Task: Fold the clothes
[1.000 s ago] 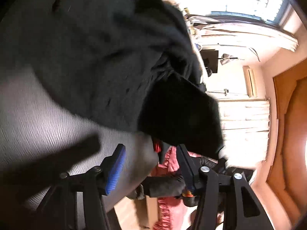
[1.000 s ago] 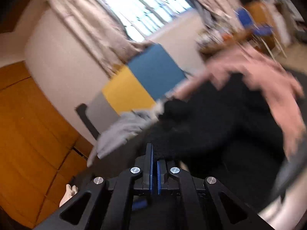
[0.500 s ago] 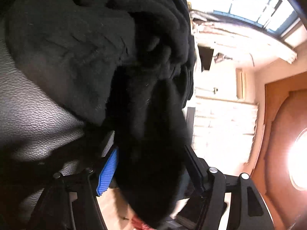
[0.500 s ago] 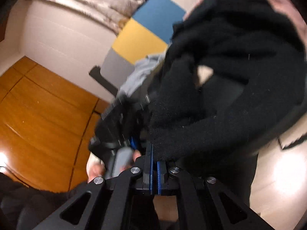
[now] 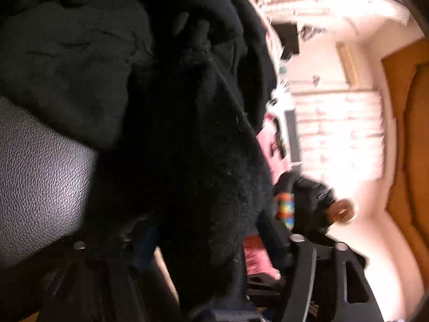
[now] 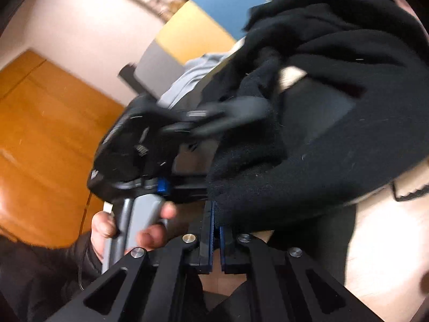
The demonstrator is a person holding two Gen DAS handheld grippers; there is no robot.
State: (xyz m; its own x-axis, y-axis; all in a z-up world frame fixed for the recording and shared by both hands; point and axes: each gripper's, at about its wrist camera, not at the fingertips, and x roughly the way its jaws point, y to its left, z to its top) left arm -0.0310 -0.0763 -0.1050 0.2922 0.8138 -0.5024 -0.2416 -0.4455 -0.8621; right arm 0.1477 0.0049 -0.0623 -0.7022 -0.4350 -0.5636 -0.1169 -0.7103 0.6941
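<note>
Right now we have a black fleece garment [image 5: 174, 134] bunched up and draped over the edge of a dark leather surface [image 5: 40, 182], and it fills most of the left wrist view. From the garment a thick fold hangs straight down between the fingers of our left claw [image 5: 203, 257], whose fingers stand wide apart on either side of the cloth; the left finger is largely buried behind the fleece, so we cannot tell whether any pad touches it. Seen from the right wrist camera, the same garment [image 6: 308, 107] spills from the upper right down to our right claw [image 6: 214, 222], whose blue-padded fingers are pressed together on a lower edge of the fleece. Left of the garment in that view, our left hand [image 6: 126, 230] wraps around the grey handle of the other tool, a dark sleeve [image 6: 40, 268] running down from it.
</note>
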